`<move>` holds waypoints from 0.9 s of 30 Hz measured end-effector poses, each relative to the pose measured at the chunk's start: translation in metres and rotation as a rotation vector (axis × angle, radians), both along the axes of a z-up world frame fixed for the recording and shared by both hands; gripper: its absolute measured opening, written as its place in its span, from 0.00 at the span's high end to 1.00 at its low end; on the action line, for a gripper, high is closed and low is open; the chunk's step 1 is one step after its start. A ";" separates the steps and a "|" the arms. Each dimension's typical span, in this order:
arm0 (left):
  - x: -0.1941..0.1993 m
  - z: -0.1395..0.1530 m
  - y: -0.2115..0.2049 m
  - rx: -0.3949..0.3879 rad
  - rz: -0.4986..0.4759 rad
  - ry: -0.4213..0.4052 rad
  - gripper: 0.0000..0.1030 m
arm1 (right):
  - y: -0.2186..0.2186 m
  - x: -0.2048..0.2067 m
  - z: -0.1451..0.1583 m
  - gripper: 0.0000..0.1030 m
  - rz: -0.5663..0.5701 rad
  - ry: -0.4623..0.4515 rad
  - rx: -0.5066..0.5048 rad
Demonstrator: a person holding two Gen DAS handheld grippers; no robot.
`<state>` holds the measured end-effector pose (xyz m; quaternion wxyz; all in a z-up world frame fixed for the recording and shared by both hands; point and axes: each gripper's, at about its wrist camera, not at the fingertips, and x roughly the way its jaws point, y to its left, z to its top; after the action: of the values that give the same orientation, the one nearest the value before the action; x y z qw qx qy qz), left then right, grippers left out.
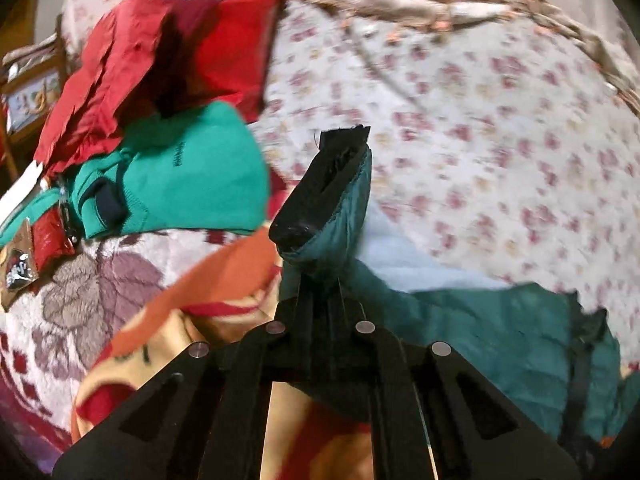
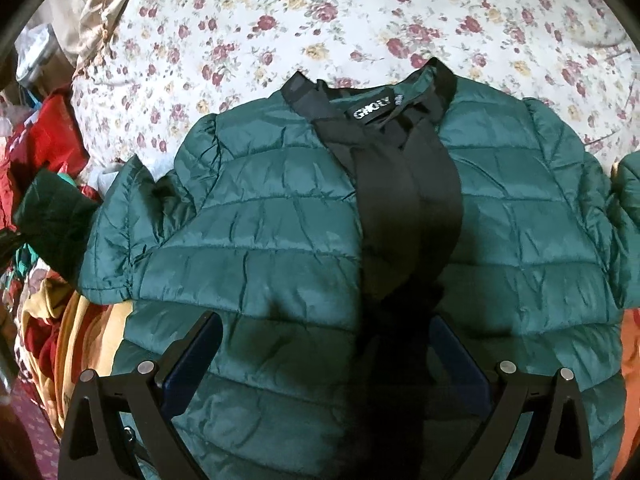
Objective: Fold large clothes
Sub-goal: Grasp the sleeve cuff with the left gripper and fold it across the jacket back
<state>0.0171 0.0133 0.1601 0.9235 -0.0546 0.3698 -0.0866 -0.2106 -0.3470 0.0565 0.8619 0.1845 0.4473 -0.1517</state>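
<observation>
The left gripper has its two fingers pressed together on a black cuff with dark green fabric, the end of a sleeve of the green puffer jacket. The right gripper stands wide open just above the lower front of the jacket and holds nothing.

The jacket lies front up on the floral bedsheet, its black collar far from the right gripper and the black front band running down the middle. In the right view the held sleeve is seen at the far left, lifted away from the body.

I think the main risk is the shiny, slippery shell: if the left hand pulls the sleeve across too fast, the whole jacket may slide on the sheet and lose its flat shape. The open right claw pins nothing, so the body is free to follow. The puffy filling may also spring the fold open. The pile of red clothes and a teal garment lies beside, and the sleeve could catch there.
</observation>
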 end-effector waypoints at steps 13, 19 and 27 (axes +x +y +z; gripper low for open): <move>-0.093 0.041 -0.116 0.027 -0.240 -0.066 0.96 | -0.039 -0.043 0.017 0.00 -0.077 -0.013 -0.033; -0.129 0.042 -0.185 0.019 -0.365 -0.053 0.96 | -0.063 -0.067 0.024 0.00 -0.119 -0.022 -0.044; -0.166 0.019 -0.279 0.066 -0.525 -0.007 0.96 | -0.100 -0.095 0.018 0.00 -0.191 -0.014 -0.028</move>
<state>-0.1494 -0.2658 0.1789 0.8718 0.0739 0.3708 -0.3113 -0.3055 -0.4467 0.0747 0.8490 0.2152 0.4197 -0.2380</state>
